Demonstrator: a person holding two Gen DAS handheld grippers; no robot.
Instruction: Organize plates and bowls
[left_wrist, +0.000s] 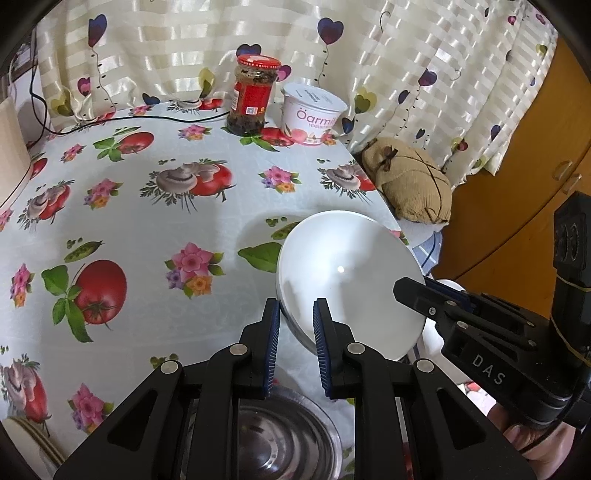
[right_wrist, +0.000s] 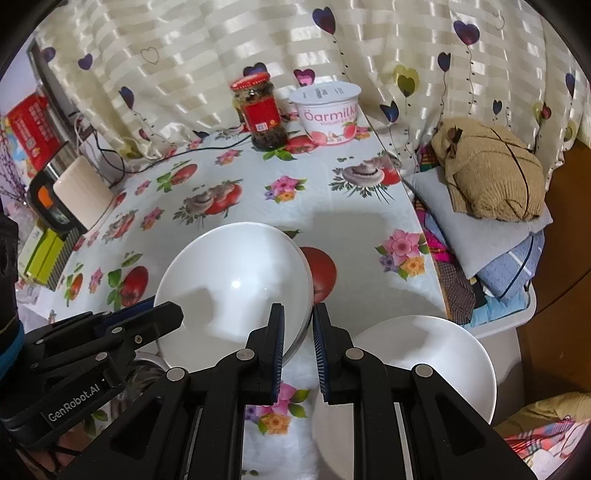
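while both my grippers pinch opposite edges of the same white bowl (right_wrist: 232, 284), it sits tilted at the centre of each frame, its near rim running between my two hands. my right gripper (right_wrist: 298, 325) has its pads pressed tight on the bowl's right rim, and my left gripper (left_wrist: 296, 321) grips the left rim, jaws narrowly apart around the wall. both point steeply down; a second white bowl (right_wrist: 439, 354) rests lower right, a steel bowl (left_wrist: 284, 439) below my left jaws.

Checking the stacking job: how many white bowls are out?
2: one white bowl gripped by both grippers, another white bowl right of it near the table edge. More may be hidden.
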